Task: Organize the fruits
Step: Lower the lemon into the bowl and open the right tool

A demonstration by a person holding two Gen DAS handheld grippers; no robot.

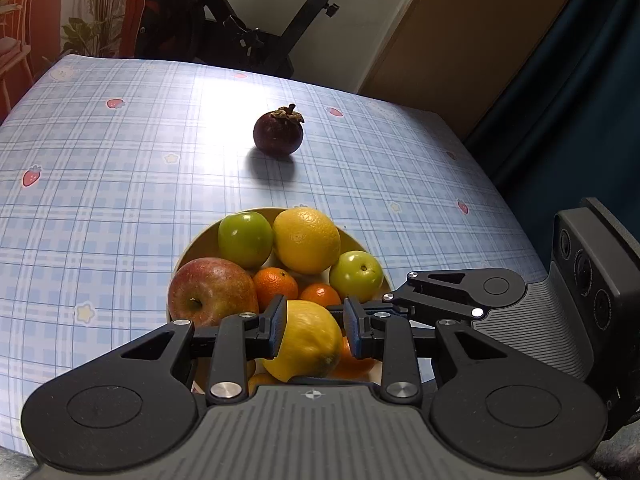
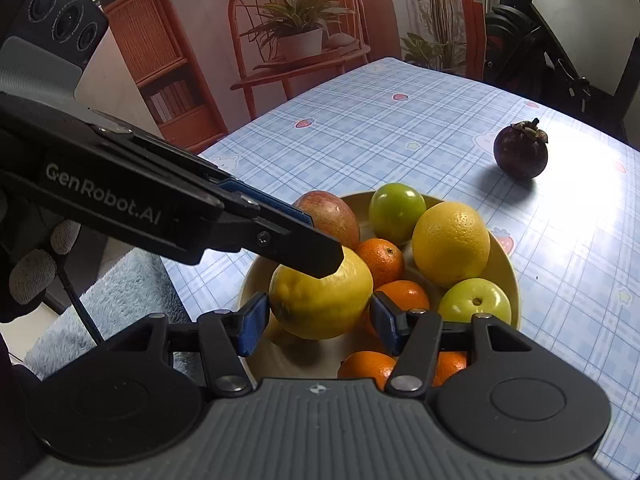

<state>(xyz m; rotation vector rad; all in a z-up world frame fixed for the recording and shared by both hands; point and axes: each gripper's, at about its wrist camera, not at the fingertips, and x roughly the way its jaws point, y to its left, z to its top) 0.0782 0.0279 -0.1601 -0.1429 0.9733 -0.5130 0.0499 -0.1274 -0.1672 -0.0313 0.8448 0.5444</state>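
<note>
left gripper (image 1: 314,330) clamped on lemon (image 1: 308,340) above crowded bowl (image 1: 196,240); right gripper (image 2: 316,320) spread around it, pads clear. mangosteen (image 1: 278,134) ahead, well apart.

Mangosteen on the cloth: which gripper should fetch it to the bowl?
Right, probably. The left gripper is shut on the lemon over the bowl, so it is busy. The right gripper stands open, gripping nothing, and the mangosteen lies unobstructed beyond the bowl, rightward in its view.

the left gripper (image 1: 314,326) clamps a lemon (image 1: 310,340) over the fruit-filled bowl (image 1: 196,244); a mangosteen (image 1: 278,133) sits beyond.
</note>
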